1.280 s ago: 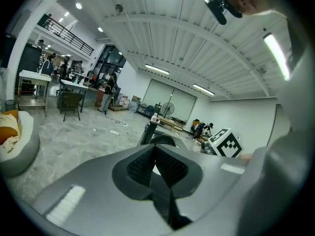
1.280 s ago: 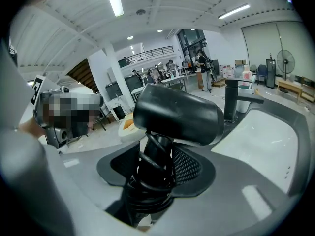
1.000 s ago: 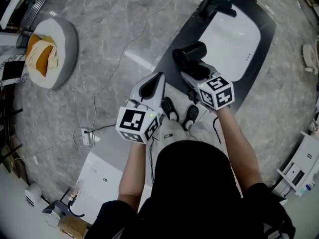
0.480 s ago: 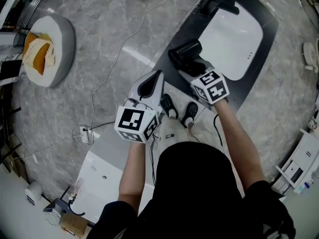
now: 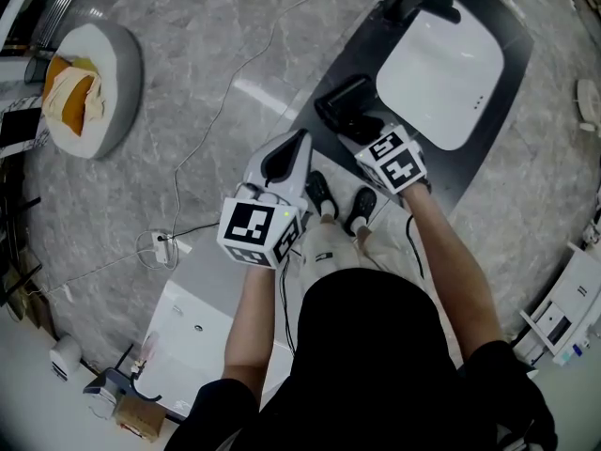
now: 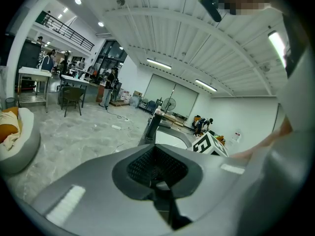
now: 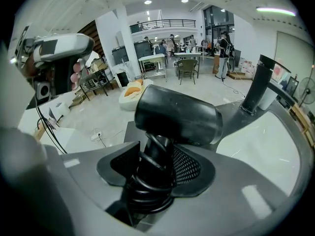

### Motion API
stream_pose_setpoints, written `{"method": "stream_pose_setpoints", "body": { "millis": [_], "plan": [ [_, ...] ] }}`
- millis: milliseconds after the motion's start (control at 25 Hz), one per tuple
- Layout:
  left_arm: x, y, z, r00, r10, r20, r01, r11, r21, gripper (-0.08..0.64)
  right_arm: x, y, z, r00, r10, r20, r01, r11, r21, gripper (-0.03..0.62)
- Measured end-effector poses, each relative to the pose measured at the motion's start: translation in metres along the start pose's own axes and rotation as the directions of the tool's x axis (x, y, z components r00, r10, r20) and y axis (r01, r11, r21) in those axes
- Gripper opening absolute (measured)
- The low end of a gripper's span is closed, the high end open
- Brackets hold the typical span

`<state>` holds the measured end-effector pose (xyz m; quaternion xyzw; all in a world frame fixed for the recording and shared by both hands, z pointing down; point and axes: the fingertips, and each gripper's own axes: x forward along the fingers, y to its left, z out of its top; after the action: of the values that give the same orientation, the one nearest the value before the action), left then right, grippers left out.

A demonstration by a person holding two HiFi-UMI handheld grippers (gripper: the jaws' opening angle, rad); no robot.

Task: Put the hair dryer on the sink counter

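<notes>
A black hair dryer [image 5: 344, 108] [image 7: 178, 114] with its cord wound round the handle is held over the near left part of the dark sink counter [image 5: 329, 69]. My right gripper [image 5: 368, 137] [image 7: 158, 163] is shut on the wrapped handle; the barrel points sideways above the counter. Whether the dryer touches the counter I cannot tell. My left gripper [image 5: 286, 158] [image 6: 160, 173] hangs beside the counter's near edge, jaws closed together with nothing between them. The white basin [image 5: 439, 73] [image 7: 268, 154] lies just beyond the dryer.
A black faucet [image 5: 413, 3] [image 7: 257, 87] stands at the basin's far end. A round grey cushion [image 5: 89, 73] with orange cloth lies on the marble floor far left. A white cable and plug [image 5: 160, 252] trail on the floor. White furniture [image 5: 183, 332] sits behind the person.
My right gripper has carried the hair dryer forward and lower toward the counter beside the basin. The left gripper has stayed where it was.
</notes>
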<state>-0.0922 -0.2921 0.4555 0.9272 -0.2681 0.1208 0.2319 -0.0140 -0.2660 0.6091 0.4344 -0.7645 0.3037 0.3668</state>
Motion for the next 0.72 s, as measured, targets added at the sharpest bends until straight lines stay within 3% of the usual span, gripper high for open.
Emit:
{"method": "stream_pose_setpoints", "body": {
  "millis": [720],
  "plan": [
    [-0.002, 0.005, -0.005, 1.0, 0.002, -0.014, -0.002, 1.0, 0.001, 0.0, 0.013, 0.0, -0.008, 0.998, -0.04, -0.043, 0.038, 0.999, -0.038, 0.215]
  ]
}}
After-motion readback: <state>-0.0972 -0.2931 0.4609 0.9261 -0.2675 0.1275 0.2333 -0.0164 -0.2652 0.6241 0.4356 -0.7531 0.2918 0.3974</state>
